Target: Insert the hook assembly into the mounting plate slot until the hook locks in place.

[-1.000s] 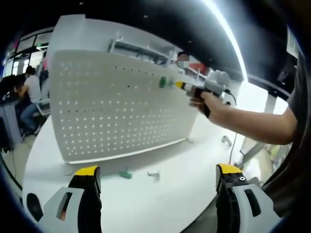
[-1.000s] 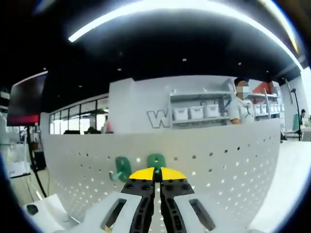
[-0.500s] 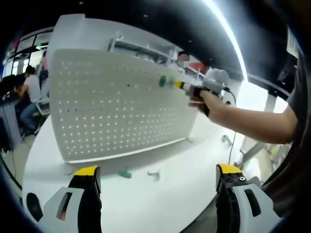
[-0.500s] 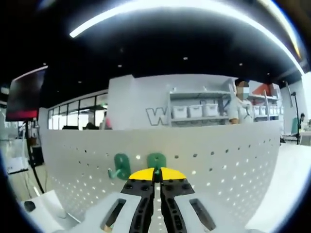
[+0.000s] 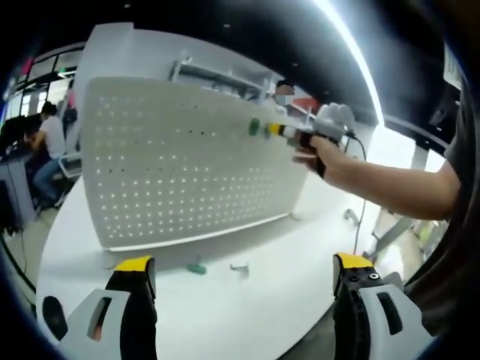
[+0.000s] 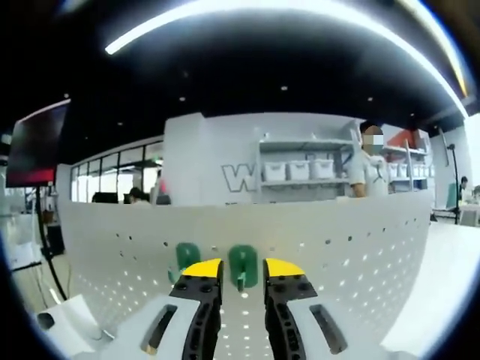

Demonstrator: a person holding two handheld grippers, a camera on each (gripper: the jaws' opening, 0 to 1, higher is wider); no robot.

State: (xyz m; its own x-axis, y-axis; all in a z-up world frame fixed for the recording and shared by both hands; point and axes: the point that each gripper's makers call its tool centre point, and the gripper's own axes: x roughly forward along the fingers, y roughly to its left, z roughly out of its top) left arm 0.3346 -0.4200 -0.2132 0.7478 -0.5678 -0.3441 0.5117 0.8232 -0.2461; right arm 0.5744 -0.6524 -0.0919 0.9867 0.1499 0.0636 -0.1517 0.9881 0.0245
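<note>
Left gripper [image 5: 244, 274]: jaws wide apart, holding nothing, low over the white table [image 5: 285, 255] where two loose hooks [image 5: 196, 266] lie below the upright pegboard [image 5: 187, 169]. Right gripper [image 6: 242, 268]: jaws parted narrowly around the green hook [image 6: 243, 264], which sits on the pegboard face. A second green hook [image 6: 187, 257] hangs just left of it.

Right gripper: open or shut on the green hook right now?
Open. The right gripper has its yellow-tipped fingers apart, and the green hook on the pegboard shows between them.
</note>
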